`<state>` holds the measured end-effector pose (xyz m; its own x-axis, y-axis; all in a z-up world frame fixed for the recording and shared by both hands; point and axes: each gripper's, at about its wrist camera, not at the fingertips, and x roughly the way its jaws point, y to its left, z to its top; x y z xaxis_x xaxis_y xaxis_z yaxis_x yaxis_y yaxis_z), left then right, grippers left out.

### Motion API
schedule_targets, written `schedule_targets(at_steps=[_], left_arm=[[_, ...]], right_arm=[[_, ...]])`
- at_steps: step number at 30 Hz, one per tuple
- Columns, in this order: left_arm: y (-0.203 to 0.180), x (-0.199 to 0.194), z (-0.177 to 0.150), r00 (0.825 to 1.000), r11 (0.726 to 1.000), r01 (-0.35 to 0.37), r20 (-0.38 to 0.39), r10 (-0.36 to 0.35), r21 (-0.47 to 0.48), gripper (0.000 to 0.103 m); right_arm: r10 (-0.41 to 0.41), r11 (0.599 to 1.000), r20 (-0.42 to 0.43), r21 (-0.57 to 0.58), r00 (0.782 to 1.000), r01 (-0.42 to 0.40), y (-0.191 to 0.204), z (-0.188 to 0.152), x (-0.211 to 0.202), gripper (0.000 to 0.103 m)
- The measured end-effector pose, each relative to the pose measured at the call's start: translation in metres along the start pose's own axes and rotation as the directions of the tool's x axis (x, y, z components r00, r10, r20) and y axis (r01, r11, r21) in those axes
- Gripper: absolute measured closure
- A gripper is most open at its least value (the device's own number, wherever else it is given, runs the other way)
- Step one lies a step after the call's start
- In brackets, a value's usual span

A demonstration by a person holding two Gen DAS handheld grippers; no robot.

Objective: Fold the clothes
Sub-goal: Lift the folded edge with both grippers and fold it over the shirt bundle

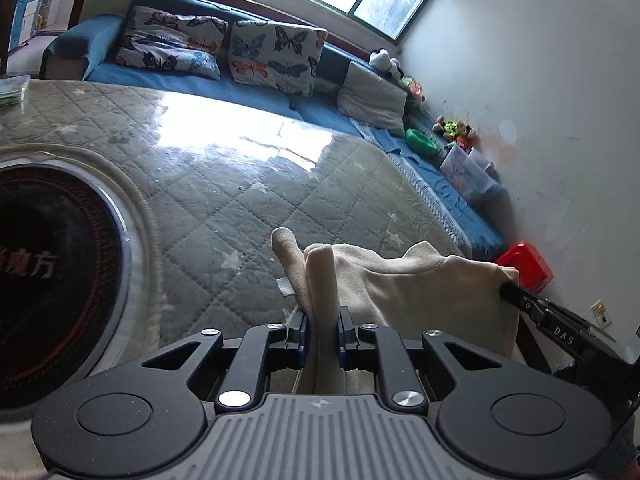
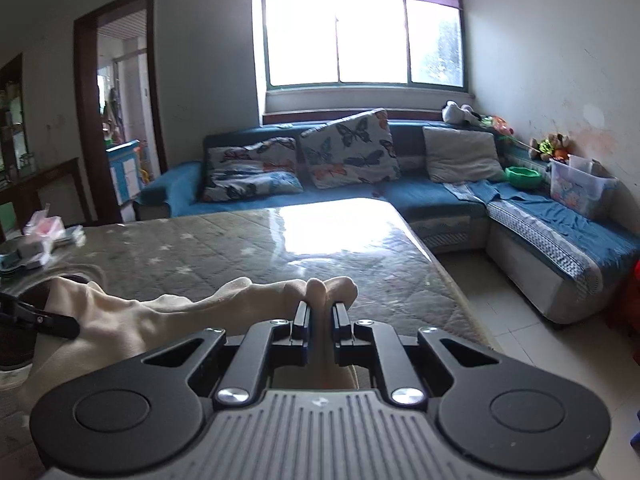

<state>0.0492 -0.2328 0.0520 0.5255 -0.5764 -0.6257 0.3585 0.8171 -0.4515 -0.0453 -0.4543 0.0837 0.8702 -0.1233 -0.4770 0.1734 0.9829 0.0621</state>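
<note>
A cream fleece garment (image 1: 404,284) hangs stretched between my two grippers above the quilted grey table cover (image 1: 224,184). My left gripper (image 1: 320,320) is shut on one bunched edge of it, the cloth poking out past the pads. The right gripper's fingers (image 1: 516,296) show at the right of the left wrist view, clamped on the other end. In the right wrist view my right gripper (image 2: 320,312) is shut on a fold of the garment (image 2: 160,316), and the left gripper's fingers (image 2: 48,320) pinch it at the far left.
A round black heater plate (image 1: 52,272) is set into the table at the left. A blue corner sofa (image 2: 440,196) with butterfly cushions (image 2: 348,148), toys and a clear plastic box (image 2: 576,188) runs behind and to the right. A red box (image 1: 524,264) stands on the floor by the wall.
</note>
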Motion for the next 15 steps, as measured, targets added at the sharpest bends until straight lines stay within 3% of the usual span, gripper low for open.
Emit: schedule_targets(at_steps=[8,11,15], left_arm=[[0.013,0.028,0.000,0.998,0.999,-0.033,-0.049,0.033,-0.002,0.087],[0.018,0.030,0.000,0.997,0.999,-0.046,-0.060,0.045,-0.008,0.079],[0.024,0.023,0.004,0.996,0.996,-0.084,-0.035,0.084,-0.004,0.079]], right_arm=[[-0.042,0.999,-0.078,0.018,0.996,0.043,-0.011,-0.013,0.044,0.093],[-0.048,0.998,-0.121,0.032,0.991,0.052,-0.014,-0.020,0.057,0.092],[-0.090,0.995,-0.134,0.027,0.987,0.094,-0.016,-0.026,0.060,0.092]])
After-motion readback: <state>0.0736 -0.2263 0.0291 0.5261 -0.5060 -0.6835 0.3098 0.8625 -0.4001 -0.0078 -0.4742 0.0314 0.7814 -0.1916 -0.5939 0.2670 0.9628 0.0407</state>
